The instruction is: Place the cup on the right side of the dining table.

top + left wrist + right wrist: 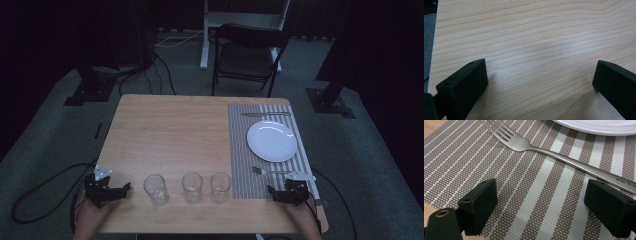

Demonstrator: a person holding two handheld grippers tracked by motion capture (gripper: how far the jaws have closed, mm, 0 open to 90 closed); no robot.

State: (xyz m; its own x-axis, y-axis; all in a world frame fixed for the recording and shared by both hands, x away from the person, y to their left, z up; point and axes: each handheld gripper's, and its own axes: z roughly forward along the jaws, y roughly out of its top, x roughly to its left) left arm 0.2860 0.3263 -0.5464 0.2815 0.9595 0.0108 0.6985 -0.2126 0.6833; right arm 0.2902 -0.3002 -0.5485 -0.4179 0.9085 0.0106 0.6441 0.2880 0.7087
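Note:
My left gripper [122,189] rests at the table's front left corner, jaws wide open over bare wood [536,50] with nothing between them. My right gripper [272,191] sits on the striped placemat [250,150] near the front right, also open and empty [540,200]. A metal fork [267,171] lies on the mat just beyond it; in the right gripper view the fork [544,150] runs diagonally ahead of the jaws, its handle passing close above the right jaw. A white plate [272,141] sits on the mat past the fork. Three clear glasses [155,189] [192,187] [220,186] stand in a row between the grippers.
A knife [265,114] lies at the mat's far edge. The wooden table [170,135] has bare room across its left and middle. A black folding chair [247,55] stands on the carpet beyond the table, with stands and cables around.

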